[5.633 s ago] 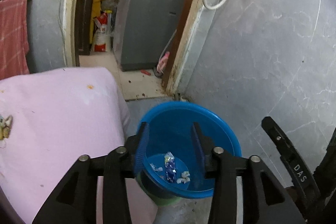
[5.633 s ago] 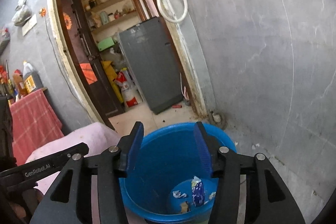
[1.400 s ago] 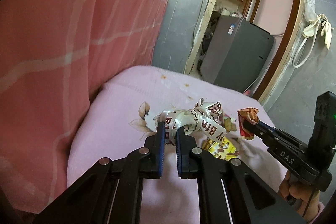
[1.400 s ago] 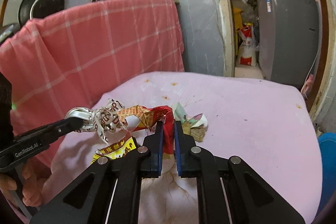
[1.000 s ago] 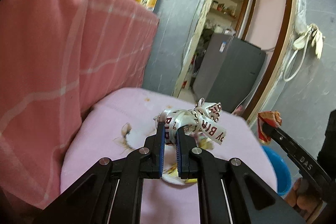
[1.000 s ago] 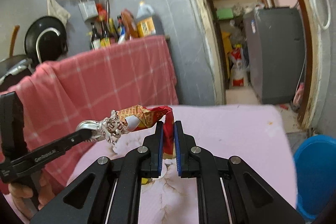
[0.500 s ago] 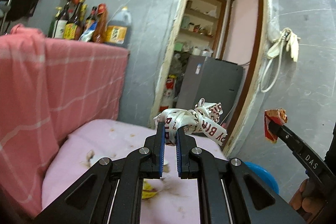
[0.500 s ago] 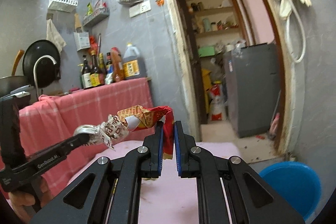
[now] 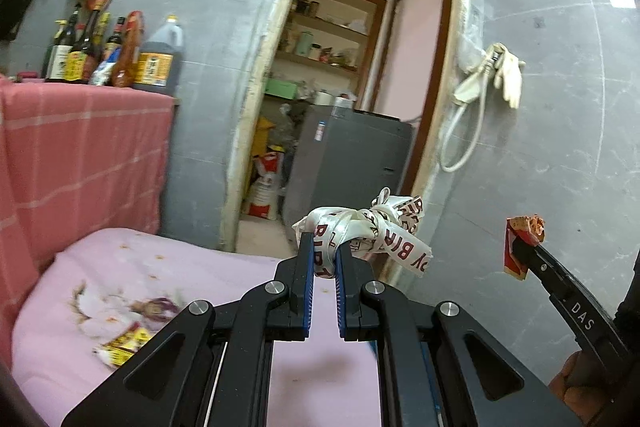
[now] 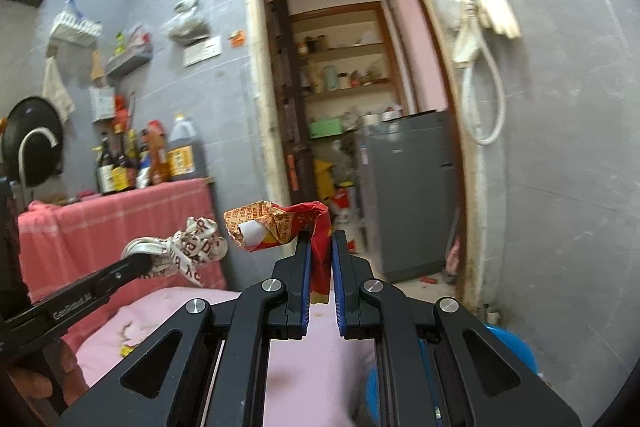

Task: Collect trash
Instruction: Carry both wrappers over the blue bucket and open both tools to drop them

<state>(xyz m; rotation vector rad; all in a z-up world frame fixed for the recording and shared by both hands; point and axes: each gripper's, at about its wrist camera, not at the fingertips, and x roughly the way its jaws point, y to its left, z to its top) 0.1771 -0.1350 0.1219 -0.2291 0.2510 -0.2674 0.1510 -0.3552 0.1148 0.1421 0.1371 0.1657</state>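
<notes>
Pink bed (image 9: 208,267) | left tongs (image 9: 322,259) clamp "BIR" ribbon (image 9: 372,231) | right tongs (image 10: 320,263) clamp red wrapper (image 10: 280,223)

White lettered ribbon (image 9: 362,231) bunched in air, crumpled red wrapper (image 10: 288,227) — aloft

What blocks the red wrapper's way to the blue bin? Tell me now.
Nothing visible: the right claw holds the red wrapper in the air, and the blue bin sits lower right, partly hidden behind the claw.
</notes>
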